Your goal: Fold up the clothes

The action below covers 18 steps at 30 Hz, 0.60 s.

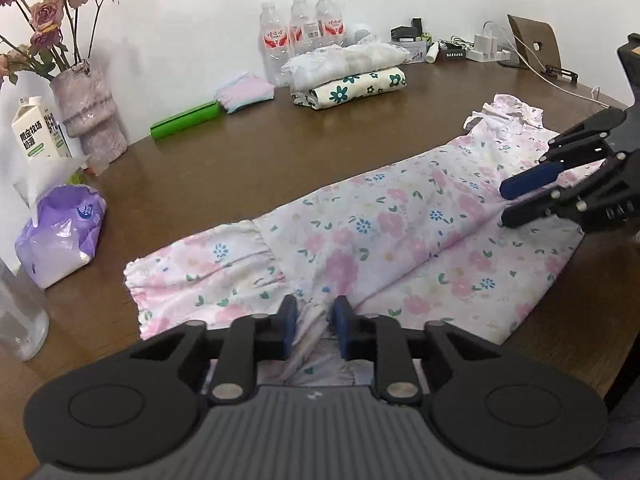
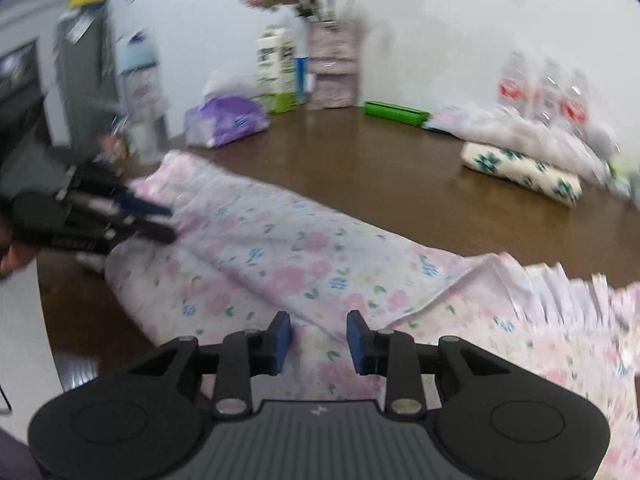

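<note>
My left gripper [image 1: 315,330] sits low at six o'clock in its own view, its blue pads drawn in narrow on a bunched ridge of the floral dress [image 1: 360,240], with cloth gathered between them. My right gripper [image 2: 319,342] stands with its pads apart, nothing between them, hovering just over the dress [image 2: 280,252]; seen from the left wrist it [image 1: 505,204] reaches in from three o'clock, tips at a crease in the fabric, though I cannot tell whether they touch it.

The dress lies stretched across the brown table [image 1: 240,160], ruffled hem toward eight o'clock, frilled collar toward two o'clock, one long side folded over the middle.

Farther out, at twelve o'clock, a stack of folded clothes [image 1: 348,80] rests before three water bottles [image 1: 304,32]. A green box [image 1: 186,120] and a small pink folded cloth [image 1: 246,94] lie toward eleven o'clock. At ten o'clock stand a vase of dried roses [image 1: 90,112] and a milk carton [image 1: 36,128], with a purple tissue pack [image 1: 60,232] at nine o'clock. The right wrist view is blurred.
</note>
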Available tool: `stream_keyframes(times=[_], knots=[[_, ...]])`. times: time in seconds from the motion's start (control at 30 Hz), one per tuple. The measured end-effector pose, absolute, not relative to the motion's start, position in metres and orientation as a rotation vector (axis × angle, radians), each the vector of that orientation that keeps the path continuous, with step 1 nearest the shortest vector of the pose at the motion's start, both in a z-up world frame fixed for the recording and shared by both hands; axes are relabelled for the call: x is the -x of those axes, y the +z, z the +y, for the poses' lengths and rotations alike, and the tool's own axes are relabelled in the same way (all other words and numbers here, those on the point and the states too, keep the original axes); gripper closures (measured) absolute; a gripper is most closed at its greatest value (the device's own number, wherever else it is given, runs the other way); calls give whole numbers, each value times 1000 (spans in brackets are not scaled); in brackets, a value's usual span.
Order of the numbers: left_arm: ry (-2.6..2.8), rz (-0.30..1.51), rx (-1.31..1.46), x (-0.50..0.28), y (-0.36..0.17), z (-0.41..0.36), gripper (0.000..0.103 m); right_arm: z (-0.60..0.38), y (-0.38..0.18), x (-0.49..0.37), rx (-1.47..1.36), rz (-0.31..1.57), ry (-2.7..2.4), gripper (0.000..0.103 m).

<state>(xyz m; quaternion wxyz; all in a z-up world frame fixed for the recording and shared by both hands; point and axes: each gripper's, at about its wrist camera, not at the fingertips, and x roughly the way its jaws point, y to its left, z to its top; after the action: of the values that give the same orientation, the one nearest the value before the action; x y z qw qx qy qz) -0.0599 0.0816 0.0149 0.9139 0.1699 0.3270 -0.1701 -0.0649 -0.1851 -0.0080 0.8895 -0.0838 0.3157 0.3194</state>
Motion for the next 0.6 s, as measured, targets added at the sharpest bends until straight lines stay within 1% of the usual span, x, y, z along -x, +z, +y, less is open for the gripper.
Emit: stream_keyframes(times=[0.03,0.07,0.17,0.23,0.3,0.37,0.43,0.47,0.5,0.57,0.6], knots=[[-342,667,-361,60,17,81,92,-185,-8,63,159,660,655,84],[-332,661,-373,62,20,79,95,-182,-7,62,154,658,663,89],[-316,641,-389,77,35,72,97,-181,-3,65,172,652,661,91],[-342,663,-387,84,36,69,96,-185,1,68,170,655,647,91],[-348,690,-398,87,24,67,89,-190,2,66,152,690,612,91],[-338,700,-395,90,15,67,86,-194,6,67,121,714,593,90],[-365,681,-273,93,33,77,72,-198,15,71,89,702,590,87],[-391,655,-179,92,46,85,58,-200,19,73,73,695,589,87],[-400,629,-99,90,57,92,54,-195,25,71,50,673,607,87],[-290,584,-52,74,65,90,54,-178,28,59,31,655,627,87],[-231,573,-37,64,66,89,57,-165,25,49,33,656,630,87]])
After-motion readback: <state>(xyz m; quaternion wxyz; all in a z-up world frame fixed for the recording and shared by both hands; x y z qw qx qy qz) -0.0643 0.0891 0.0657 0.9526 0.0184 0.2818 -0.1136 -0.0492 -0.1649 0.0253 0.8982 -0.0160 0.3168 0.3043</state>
